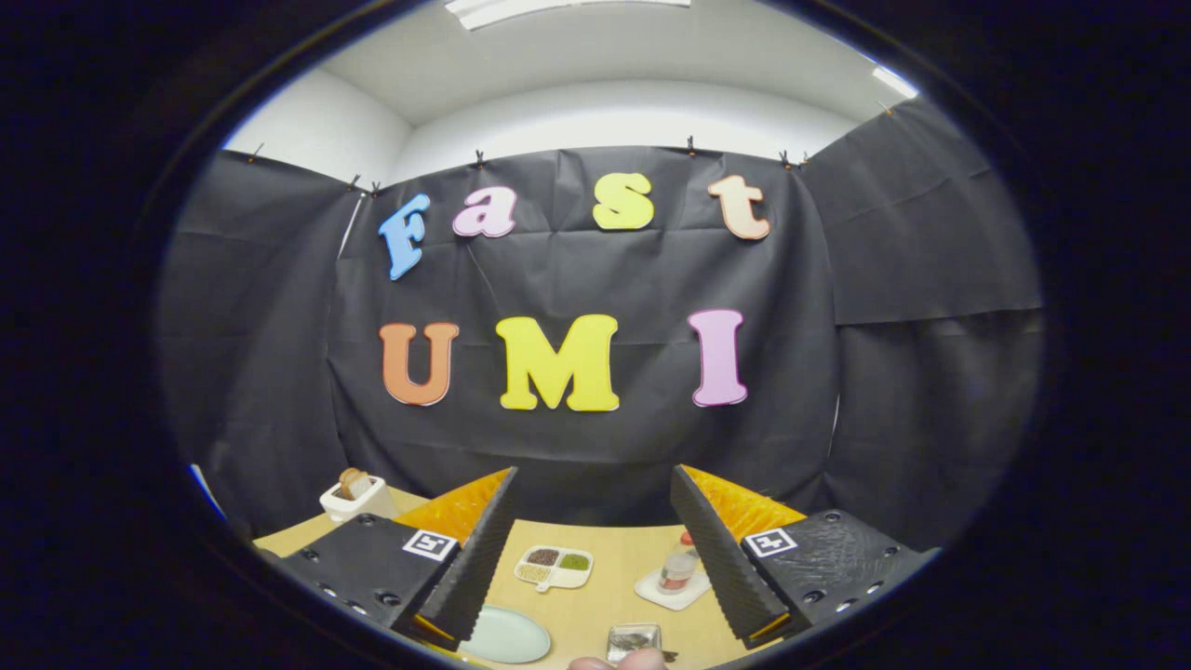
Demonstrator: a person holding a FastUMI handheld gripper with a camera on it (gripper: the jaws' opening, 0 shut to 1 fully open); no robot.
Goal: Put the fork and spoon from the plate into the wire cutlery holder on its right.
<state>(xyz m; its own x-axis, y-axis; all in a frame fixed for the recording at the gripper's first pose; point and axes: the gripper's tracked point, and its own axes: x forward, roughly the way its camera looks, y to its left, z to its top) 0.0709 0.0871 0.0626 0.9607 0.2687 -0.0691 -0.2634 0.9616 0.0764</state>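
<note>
The gripper [594, 549] hangs wide open above the plate [507, 636], holder [634, 639] just right of it; thin, slick cutlery likely wants a mid-handle pinch.

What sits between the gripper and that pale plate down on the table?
Nothing visible. The open gripper hangs above the wooden table, the pale round plate just below its fingers, the small wire cutlery holder right of the plate.
</note>
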